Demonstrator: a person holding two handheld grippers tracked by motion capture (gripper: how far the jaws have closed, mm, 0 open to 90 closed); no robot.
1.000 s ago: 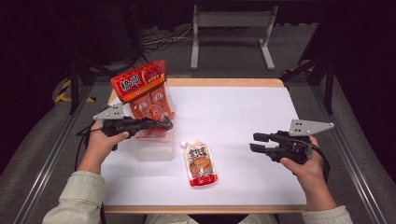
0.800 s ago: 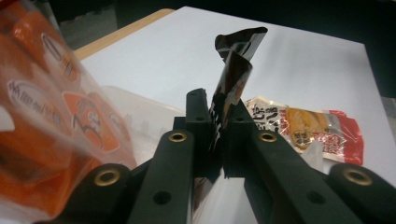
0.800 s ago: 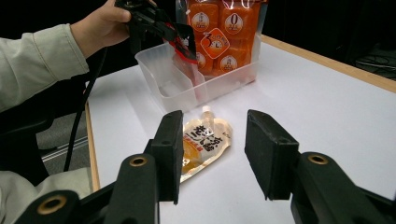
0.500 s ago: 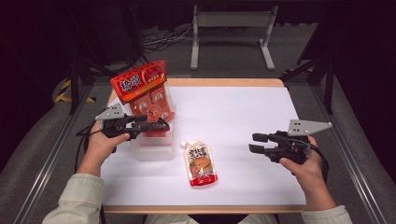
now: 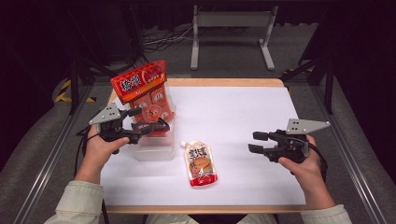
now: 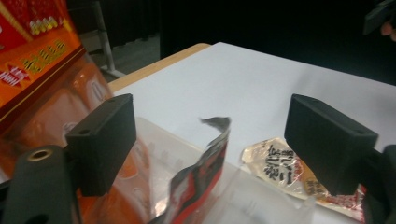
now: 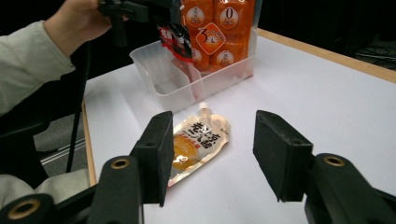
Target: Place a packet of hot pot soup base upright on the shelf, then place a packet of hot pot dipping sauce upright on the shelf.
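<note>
A clear plastic bin [image 5: 154,148] stands at the table's left with a big orange multi-pack bag [image 5: 140,81] leaning in its far end. A small red pouch [image 6: 205,168] stands upright in the bin. My left gripper [image 5: 153,119] hovers over it; its jaws have just been opening, and the pouch's top sits between them untouched. A spouted pouch [image 5: 201,163] lies flat on the white table in front of the bin. My right gripper [image 5: 253,142] is at the right, pointing at that spouted pouch [image 7: 198,140]; its jaws have just been opening with nothing between them.
The white tabletop [image 5: 243,112] has a wooden rim. A metal stand [image 5: 231,28] is on the floor beyond the far edge. Rails run along both sides of the table.
My left gripper's jaws have spread apart and let go of the red pouch, and the hand has risen a little. The right gripper stays put, its jaws slightly wider.
</note>
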